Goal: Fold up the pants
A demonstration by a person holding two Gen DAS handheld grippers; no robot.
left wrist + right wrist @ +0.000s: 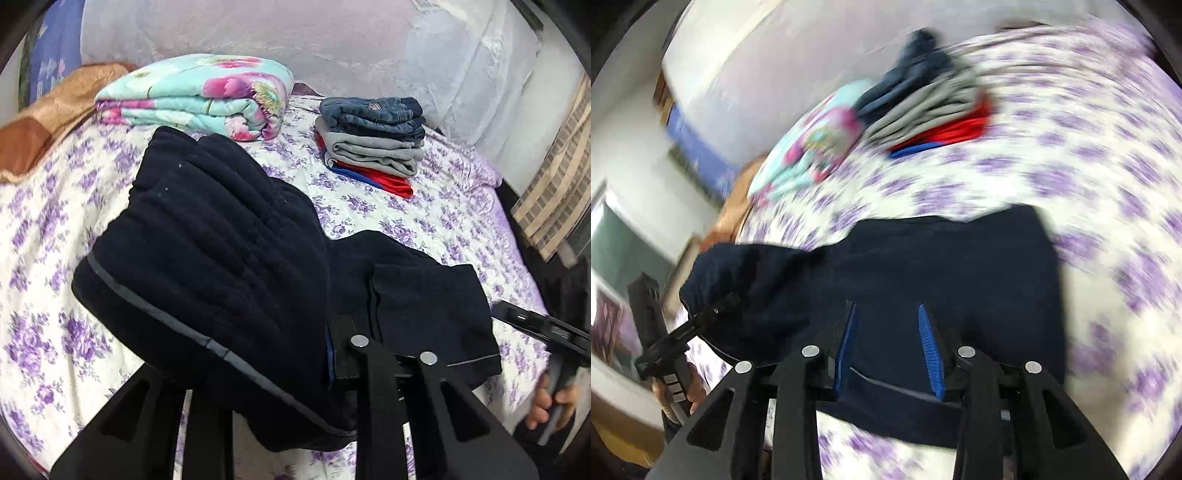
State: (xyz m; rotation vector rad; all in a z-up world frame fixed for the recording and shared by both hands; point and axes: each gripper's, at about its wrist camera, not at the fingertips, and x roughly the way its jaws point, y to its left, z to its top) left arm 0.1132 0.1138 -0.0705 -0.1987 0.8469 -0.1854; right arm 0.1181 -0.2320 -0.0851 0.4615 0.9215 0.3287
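The dark navy pants (221, 266) with a thin grey seam stripe lie on the flowered bedsheet (55, 229). My left gripper (328, 362) is shut on the pants and lifts a bunched fold of them off the bed; the cloth hides most of its fingers. The flat part of the pants (942, 266) lies below my right gripper (890, 343), which is open, its blue pads (929, 343) on either side of the pants' near edge. The right wrist view is motion-blurred. The left gripper shows there at the left (701, 325), in the cloth.
A stack of folded clothes (373, 140), jeans over grey over red and blue, sits at the back of the bed. A folded floral quilt (199, 96) and an orange-brown pillow (48, 122) lie at the back left. The bed's right edge (517, 258) is near.
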